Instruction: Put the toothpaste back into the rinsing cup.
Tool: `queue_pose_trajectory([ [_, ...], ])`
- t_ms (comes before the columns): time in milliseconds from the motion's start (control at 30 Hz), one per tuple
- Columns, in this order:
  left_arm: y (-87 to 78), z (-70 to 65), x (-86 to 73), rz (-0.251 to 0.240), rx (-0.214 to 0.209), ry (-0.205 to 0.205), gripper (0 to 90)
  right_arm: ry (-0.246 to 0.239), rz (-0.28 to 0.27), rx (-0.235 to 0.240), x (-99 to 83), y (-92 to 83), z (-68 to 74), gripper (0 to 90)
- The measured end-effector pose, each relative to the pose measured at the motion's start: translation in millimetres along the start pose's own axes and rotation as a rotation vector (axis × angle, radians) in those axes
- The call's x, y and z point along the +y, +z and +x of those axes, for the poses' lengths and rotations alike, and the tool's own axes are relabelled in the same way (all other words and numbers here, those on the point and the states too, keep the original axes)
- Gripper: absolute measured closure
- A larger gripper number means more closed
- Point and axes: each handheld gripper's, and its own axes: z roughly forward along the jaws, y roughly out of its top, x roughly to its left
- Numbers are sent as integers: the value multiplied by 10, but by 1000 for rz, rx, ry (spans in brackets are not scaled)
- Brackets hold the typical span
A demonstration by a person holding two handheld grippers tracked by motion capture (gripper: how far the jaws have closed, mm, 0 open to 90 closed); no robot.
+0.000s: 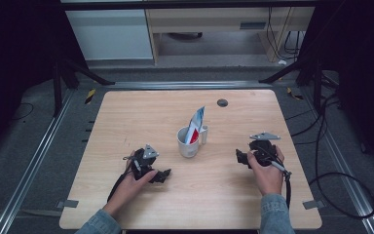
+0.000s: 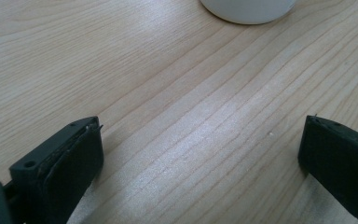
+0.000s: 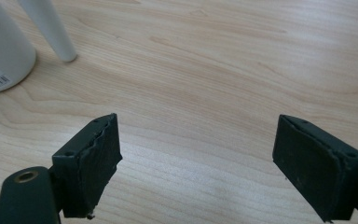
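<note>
Both grippers, left gripper [image 1: 164, 175] and right gripper [image 1: 240, 157], stand wide open, holding nothing. Between them I see the white mug [image 1: 188, 142] (packet [image 1: 195, 125] inside) mid-table [image 1: 126, 112], bare wood all around, edges well apart.

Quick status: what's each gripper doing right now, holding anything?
Left gripper: open, nothing between its fingers, low over the table.
Right gripper: open, holding nothing, near the white mug.

On the table [image 1: 126, 112] in front of you, a mug [image 1: 187, 142] stands near the middle, with a packet [image 1: 195, 125] upright inside it. Your left gripper [image 1: 164, 175] lies left of the mug and nearer you. Your right gripper [image 1: 241, 157] lies to its right, both apart from it.
</note>
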Motion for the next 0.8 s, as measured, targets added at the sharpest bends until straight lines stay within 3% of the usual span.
queue_pose_trajectory([
  [433, 0, 0, 0, 0, 0, 0, 0, 23, 41, 20, -179, 172, 8, 123],
  [800, 0, 0, 0, 0, 0, 1, 0, 72, 30, 14, -268, 276, -79, 118],
])
